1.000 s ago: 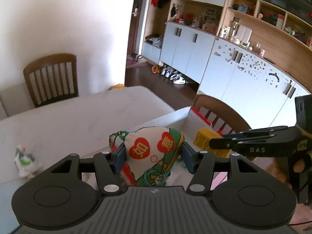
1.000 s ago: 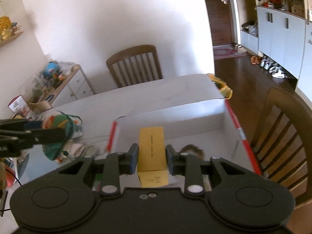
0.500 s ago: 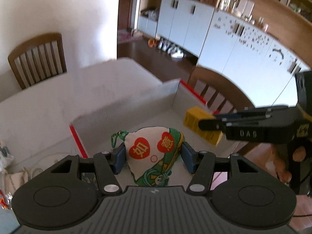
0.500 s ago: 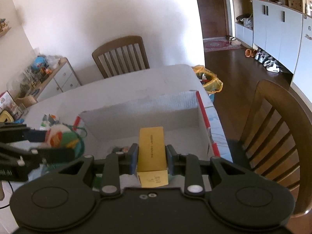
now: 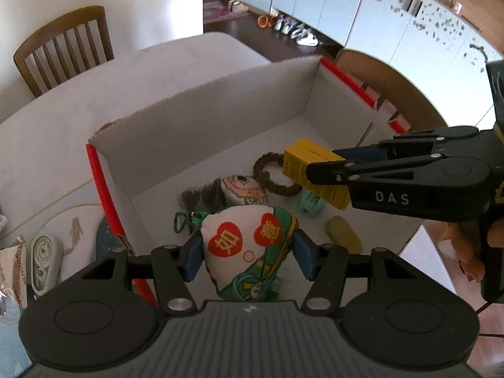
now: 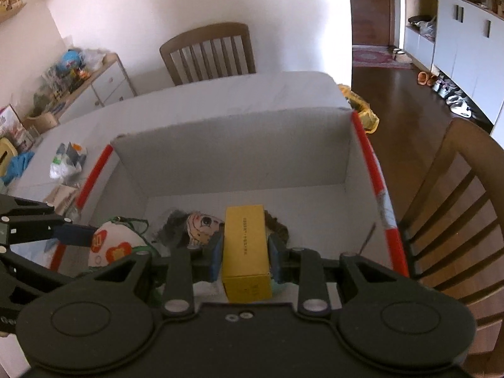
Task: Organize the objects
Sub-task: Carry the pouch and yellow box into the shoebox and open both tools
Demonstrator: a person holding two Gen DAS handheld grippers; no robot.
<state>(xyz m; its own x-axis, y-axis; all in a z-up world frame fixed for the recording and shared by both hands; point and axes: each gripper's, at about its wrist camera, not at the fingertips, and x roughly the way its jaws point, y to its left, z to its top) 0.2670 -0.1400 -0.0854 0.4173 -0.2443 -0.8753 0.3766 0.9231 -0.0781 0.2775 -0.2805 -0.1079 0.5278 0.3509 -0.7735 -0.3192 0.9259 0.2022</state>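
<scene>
Hovering over one box (image 5: 220, 119), left tongs (image 5: 249, 255) clench one pouch (image 5: 249, 245), right tongs (image 6: 245, 253) one carton (image 6: 245, 239).

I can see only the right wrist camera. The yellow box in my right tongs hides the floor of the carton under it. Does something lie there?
Observer: Yes. In the left wrist view a small teal object lies on the floor of the carton, just below the yellow box.
Operator: Is anything else close to it?
Observer: An olive-yellow oblong piece lies nearer to the near side, apart from the teal object.
Operator: Do the left tongs grip the pouch on both sides?
Observer: Yes. The left tongs press one blue pad on each side of the pouch, which hangs over the carton's left part.
</scene>
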